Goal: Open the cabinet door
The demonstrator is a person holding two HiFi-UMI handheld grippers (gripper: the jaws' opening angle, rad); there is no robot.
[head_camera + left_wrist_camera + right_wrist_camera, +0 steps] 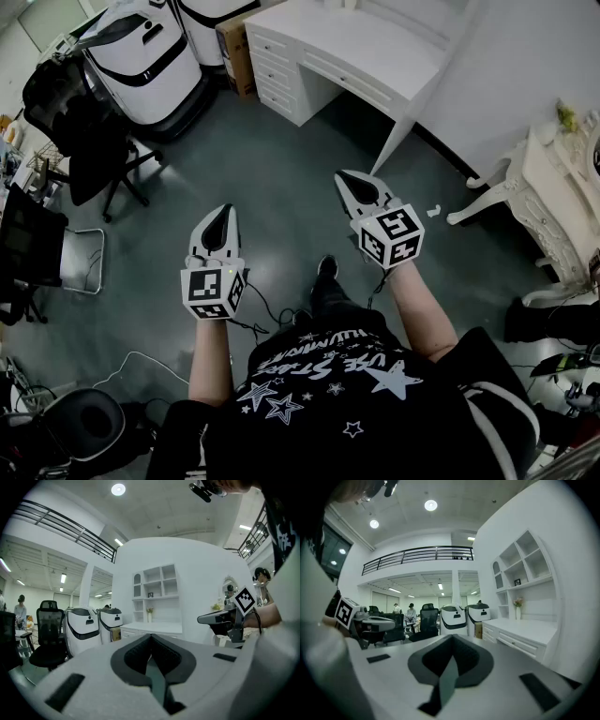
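Observation:
A white desk cabinet [281,66] with drawers stands against the wall at the top of the head view, well beyond both grippers. It also shows in the left gripper view as the cabinet [140,632] under open shelves [157,588], and at the right in the right gripper view as the cabinet [520,637]. My left gripper [223,217] is held over the grey floor with its jaws shut and nothing in them. To its right, my right gripper [349,178] points toward the desk, also shut and empty. Each gripper's own view, left gripper [151,637] and right gripper [451,638], shows the jaws meeting at the tip.
Two white rounded machines [150,56] and a cardboard box [234,47] stand left of the desk. A black office chair [89,141] is at the left, another chair [84,422] at the bottom left. An ornate white table [553,197] stands at the right. Cables lie on the floor.

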